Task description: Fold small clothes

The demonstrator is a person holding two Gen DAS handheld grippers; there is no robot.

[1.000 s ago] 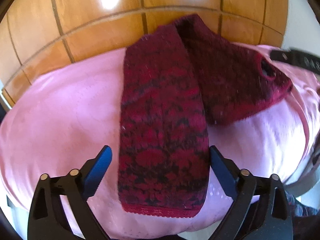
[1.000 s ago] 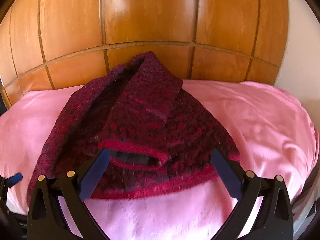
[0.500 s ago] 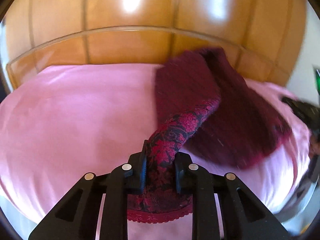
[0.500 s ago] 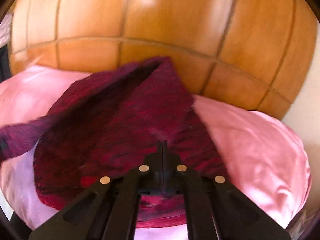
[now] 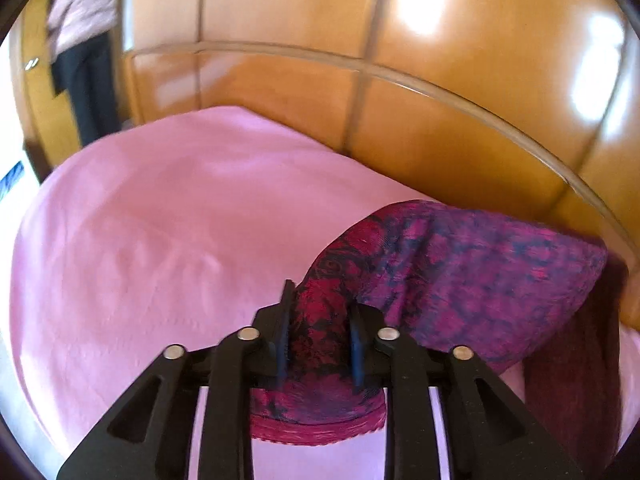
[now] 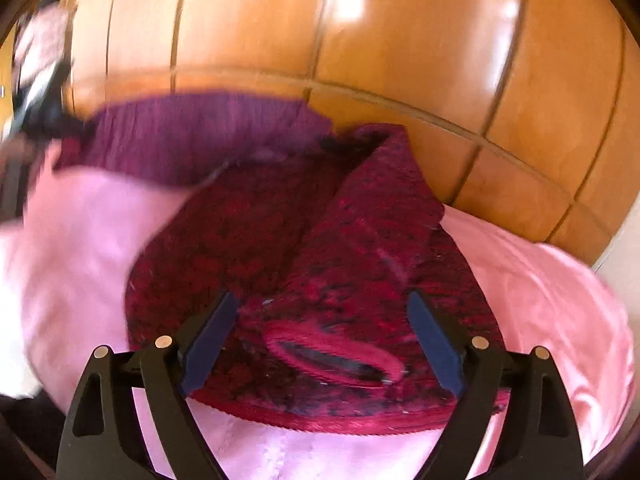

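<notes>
Left tongs (image 5: pixel 318 334) stand clamped on the hem end of a dark red patterned knit garment (image 5: pixel 472 276); their jaws have eased slightly wider in the last moment, yet the cloth remains pinched between the pads, with a scalloped edge hanging below them. From the clamp the fabric runs up and to the right, lifted off the pink bedsheet (image 5: pixel 160 240), which lies bare to the left of these tongs.

Right tongs (image 6: pixel 320 338) stand apart, having just been opening, and grip nothing. The garment's body (image 6: pixel 304 248) lies on the bed directly under and ahead of them, its red-trimmed opening (image 6: pixel 336 352) between the two blue pads (image 6: pixel 210 338). To the far left of these tongs the raised strip of the garment (image 6: pixel 192 136) stretches, blurred, toward the other tool. A glossy wooden headboard (image 6: pixel 360 40) rises beyond.

Risks, as judged from this arrangement:
- With the right tongs released, nothing pins the body; a pull from the left tongs may drag the whole garment across the slippery sheet instead of laying a fold.
- The left grip holds a bunched, thick wad; loosening further could let the hem slip out mid-carry.
- The lifted strip appears twisted, so it may land skewed or rolled, spoiling the fold line.
- The garment lies close to the headboard, leaving little room there.
</notes>
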